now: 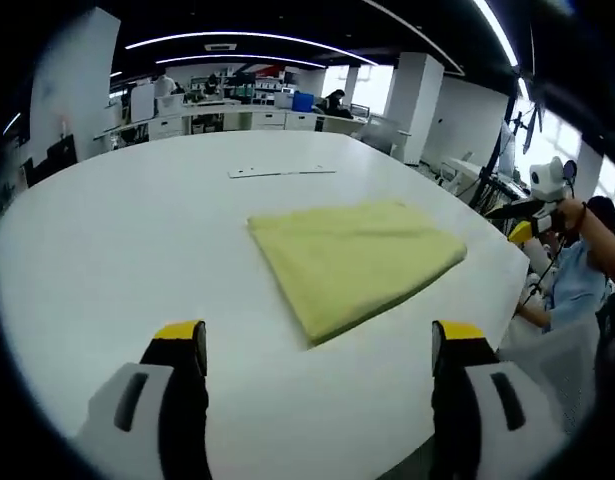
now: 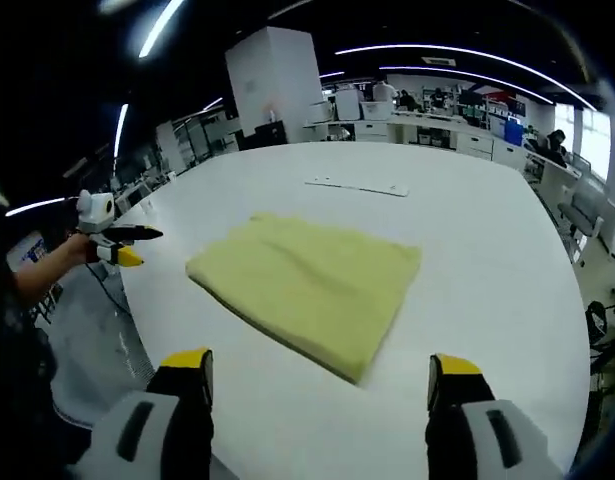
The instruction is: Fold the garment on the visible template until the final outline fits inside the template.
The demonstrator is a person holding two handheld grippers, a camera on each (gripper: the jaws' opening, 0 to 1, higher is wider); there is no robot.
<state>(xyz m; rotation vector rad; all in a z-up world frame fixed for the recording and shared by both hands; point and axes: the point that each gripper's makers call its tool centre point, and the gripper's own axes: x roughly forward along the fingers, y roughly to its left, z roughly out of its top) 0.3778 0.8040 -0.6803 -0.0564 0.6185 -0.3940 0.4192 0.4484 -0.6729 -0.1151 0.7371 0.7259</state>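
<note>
- The garment, a yellow-green cloth, lies folded into a compact four-sided stack on the white table, toward one edge of the table and well clear of the far edge.
- Left gripper: jaws spread, nothing between them, held back over the near edge of the table, apart from the garment.
- Right gripper: jaws spread and empty, likewise short of the garment.
- Step in hand, as a judgement: check the folded outline. Keep both grippers back so the whole stack shows; correct only a corner that overhangs.
- A thin flat white strip lies farther in on the table, apart from the garment.
- Hard to make out: no template outline can be distinguished against the white surface, so fit cannot be confirmed. The layers inside the fold are hidden.
</note>
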